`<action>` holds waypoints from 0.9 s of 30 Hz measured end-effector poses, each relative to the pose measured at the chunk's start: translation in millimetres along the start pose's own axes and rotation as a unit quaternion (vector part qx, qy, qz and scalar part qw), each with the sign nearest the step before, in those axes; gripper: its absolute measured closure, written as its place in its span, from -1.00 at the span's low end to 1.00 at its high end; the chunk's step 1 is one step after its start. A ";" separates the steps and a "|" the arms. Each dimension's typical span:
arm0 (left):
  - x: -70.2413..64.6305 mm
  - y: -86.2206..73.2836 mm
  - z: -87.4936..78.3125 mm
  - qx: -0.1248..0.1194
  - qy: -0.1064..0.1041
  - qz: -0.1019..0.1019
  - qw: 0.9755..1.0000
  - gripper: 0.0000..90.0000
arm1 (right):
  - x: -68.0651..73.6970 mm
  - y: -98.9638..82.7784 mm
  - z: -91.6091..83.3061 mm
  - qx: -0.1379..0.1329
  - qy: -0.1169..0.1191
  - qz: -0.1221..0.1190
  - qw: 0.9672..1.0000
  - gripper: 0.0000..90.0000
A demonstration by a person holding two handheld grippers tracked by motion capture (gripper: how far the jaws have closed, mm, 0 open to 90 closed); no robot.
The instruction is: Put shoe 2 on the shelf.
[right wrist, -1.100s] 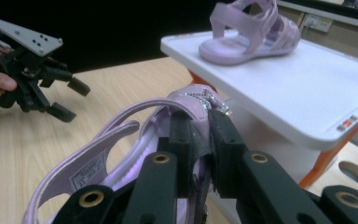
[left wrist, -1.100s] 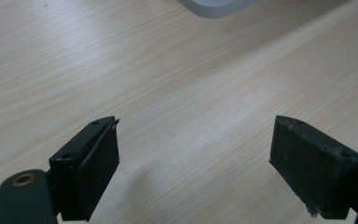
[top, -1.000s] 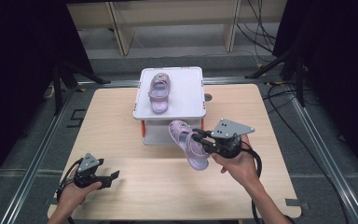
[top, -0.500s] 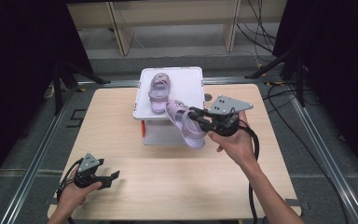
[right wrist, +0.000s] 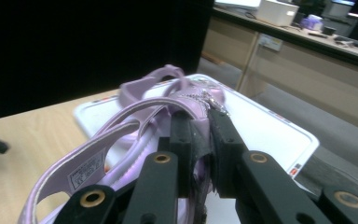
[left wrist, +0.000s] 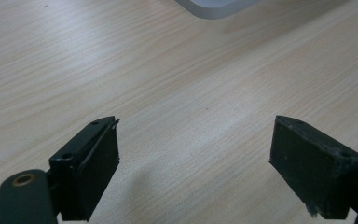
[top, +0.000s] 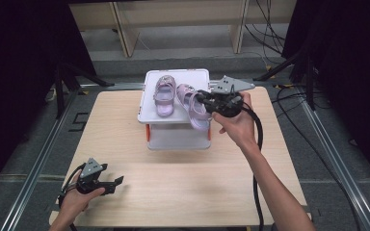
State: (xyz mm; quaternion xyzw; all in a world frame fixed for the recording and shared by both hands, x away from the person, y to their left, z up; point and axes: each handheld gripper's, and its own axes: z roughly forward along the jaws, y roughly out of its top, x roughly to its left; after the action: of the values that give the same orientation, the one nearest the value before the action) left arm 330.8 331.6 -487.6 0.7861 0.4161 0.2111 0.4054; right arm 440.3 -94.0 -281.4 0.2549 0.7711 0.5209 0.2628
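**Right gripper view: sandal pinched by strap**

Right claw clamped on a sandal strap, over the box lid beside its mate. Thin grip: sandal may swing, land off the edge. Left claw wide open, empty, on bench.

Right gripper raised, arm stretched forward, jaws pressed together. Left gripper low near the body, jaws spread wide, hand resting.
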 end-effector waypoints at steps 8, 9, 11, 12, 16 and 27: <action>-0.3 -0.1 -0.2 0.002 0.000 0.001 1.000 -0.67 | -12.8 3.5 30.7 0.022 -0.032 0.027 0.999 0.81; -0.4 -0.2 -0.6 0.004 0.000 0.000 1.000 -0.67 | -14.3 4.0 35.0 0.025 -0.033 0.028 0.999 0.81; -0.4 -0.1 -0.9 0.004 0.000 0.000 1.000 -0.67 | -17.7 6.6 45.1 0.031 -0.045 0.021 0.998 0.81; -0.2 0.0 -1.1 0.006 0.002 0.001 1.000 -0.67 | -18.4 7.3 48.3 0.029 -0.050 0.021 0.998 0.81; -0.4 0.4 -1.3 -0.001 -0.004 0.001 1.000 -0.67 | -21.7 13.1 61.2 0.038 -0.066 0.016 0.997 0.81; -0.2 1.2 -2.8 -0.001 -0.003 0.005 1.000 -0.67 | -29.2 12.1 86.7 0.050 -0.109 0.010 0.993 0.81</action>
State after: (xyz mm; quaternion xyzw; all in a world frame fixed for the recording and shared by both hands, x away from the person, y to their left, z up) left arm 329.5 332.3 -485.0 0.7885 0.4108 0.2108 0.4064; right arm 521.2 -51.5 -293.6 0.3308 0.7605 0.4530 0.3270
